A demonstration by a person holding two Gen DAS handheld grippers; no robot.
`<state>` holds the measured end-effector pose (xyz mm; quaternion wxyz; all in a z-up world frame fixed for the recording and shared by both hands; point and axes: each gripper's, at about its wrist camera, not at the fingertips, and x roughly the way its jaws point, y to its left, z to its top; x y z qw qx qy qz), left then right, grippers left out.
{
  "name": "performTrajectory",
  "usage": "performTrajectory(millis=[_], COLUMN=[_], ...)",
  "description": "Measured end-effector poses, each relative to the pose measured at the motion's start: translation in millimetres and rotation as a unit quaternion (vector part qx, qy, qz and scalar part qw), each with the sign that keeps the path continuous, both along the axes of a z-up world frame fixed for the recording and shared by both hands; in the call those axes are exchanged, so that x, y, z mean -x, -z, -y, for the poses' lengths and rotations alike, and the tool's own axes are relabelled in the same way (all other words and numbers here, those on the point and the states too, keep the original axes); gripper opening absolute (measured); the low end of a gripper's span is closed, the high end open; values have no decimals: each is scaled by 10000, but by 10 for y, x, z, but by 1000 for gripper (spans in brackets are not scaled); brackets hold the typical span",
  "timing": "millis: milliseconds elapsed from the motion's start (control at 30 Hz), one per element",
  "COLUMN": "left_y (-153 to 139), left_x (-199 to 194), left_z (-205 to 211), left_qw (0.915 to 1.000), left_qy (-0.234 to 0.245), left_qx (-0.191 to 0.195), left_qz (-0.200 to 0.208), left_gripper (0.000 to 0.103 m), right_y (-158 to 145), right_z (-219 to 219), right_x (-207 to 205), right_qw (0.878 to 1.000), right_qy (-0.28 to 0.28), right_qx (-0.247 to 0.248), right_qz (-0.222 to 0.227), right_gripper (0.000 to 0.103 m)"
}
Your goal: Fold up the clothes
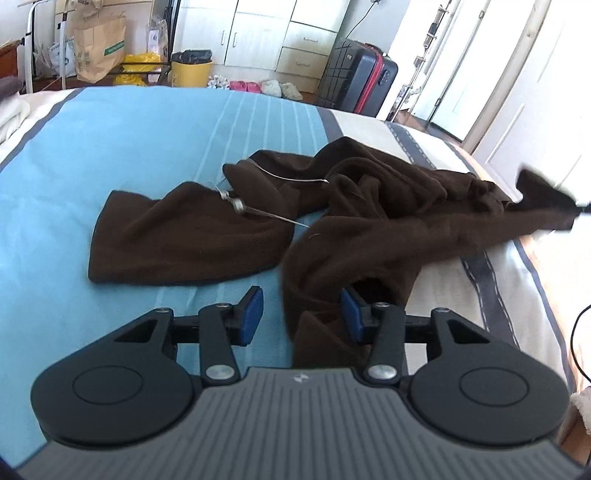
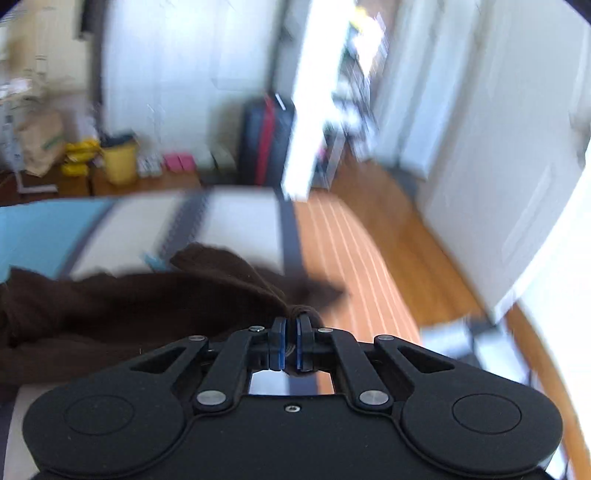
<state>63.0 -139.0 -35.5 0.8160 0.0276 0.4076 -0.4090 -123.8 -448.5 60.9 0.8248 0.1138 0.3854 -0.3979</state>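
Nearest the left wrist camera, the left gripper (image 1: 302, 317) is hovering low over the bed (image 1: 110, 147) with its blue-padded fingers (image 1: 252, 314) standing wide apart. A fold of the brown garment (image 1: 369, 229) is lying in the gap between them, close against the right-hand pad, but the jaws are not pinching it. Just beyond the fingers, the garment is sprawling in a rumpled heap across the blue middle band of the bedcover and over onto the cream and grey stripes toward the bed's right edge. One rounded flap is lying flat on the blue to the left, and a metal zipper pull (image 1: 236, 205) with a thin line of pale teeth is showing on top of it. A long part of the cloth is stretching away to the right edge, where it is being lifted off the bed.

From the right wrist view, which is heavily blurred, the right gripper (image 2: 290, 341) is holding its fingers pressed together on a bunched tip of the same garment (image 2: 129, 306), near the right edge of the bed (image 2: 240, 221), above the cream stripes.

Farther off, past the foot of the bed, a yellow bin (image 1: 191, 72), a dark suitcase (image 1: 354, 79) with a red band, a paper bag (image 1: 98, 48) and white cupboards (image 1: 266, 29) are standing along the far wall.
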Motion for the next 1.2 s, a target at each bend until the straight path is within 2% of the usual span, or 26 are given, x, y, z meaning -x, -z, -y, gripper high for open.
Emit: performTrajectory(millis=[67,100,133,167,200,267,300,367,467,567,600,633,667,733,800,833,867,933,1033,1200], left_y=[-28,-41,-55,-65,-73,-84,-75,-38,69,202,231,229,202,13,-241,-339,-301,-225,-112,78], left_x=[31,40,47,55,69,99,121,164,215,207,205,216,246,372,508,552,575,622,692,810], left_z=[-3,-5,-9,-11,-2,22,51,133,310,455,489,503,511,408,242,158,164,175,193,221], left_qw=[9999,9996,9991,9986,9984,9979,9981,9983,9969,9947,9941,9935,9922,9904,9884,9887,9899,9915,9918,9866], left_qy=[79,137,191,242,290,387,437,531,637,651,625,581,609,611,536,539,638,834,1126,1607], left_qx=[113,228,360,449,481,514,443,208,-332,-694,-768,-797,-832,-655,-310,-88,-102,-131,-173,-243], left_qz=[46,-2,-71,-109,-90,-38,17,124,312,397,448,561,703,1053,1389,1399,1262,987,572,-122], left_gripper=[55,60,61,61,62,65,68,70,74,74,57,13,15,14,14,14,14,15,15,16], right_y=[193,308,407,445,443,395,397,422,495,559,594,631,667,759,868,929,965,1003,937,942], right_z=[239,319,394,455,522,635,683,705,576,409,359,299,234,147,111,119,135,194,328,441], right_x=[202,291,380,468,545,663,644,649,524,359,255,151,67,-18,-101,-125,-121,-64,51,79], right_qw=[9967,9939,9908,9898,9895,9890,9872,9840,9869,9934,9948,9956,9957,9939,9916,9906,9900,9905,9936,9917], right_qy=[236,408,581,750,867,905,829,550,173,-226,-466,-671,-837,-1080,-1105,-1027,-950,-885,-641,-503], right_qx=[-732,-933,-1082,-1054,-1038,-1172,-1343,-1522,-1277,-800,-665,-515,-340,-44,-51,-121,-188,-351,-734,-1187], right_qz=[-242,-418,-567,-600,-513,-58,249,740,967,787,617,398,181,-208,-678,-899,-1028,-994,-580,-38], right_gripper=[7,7,10,21,23,37,43,46,50,53,57,69,78,87,86,86,86,86,86,87])
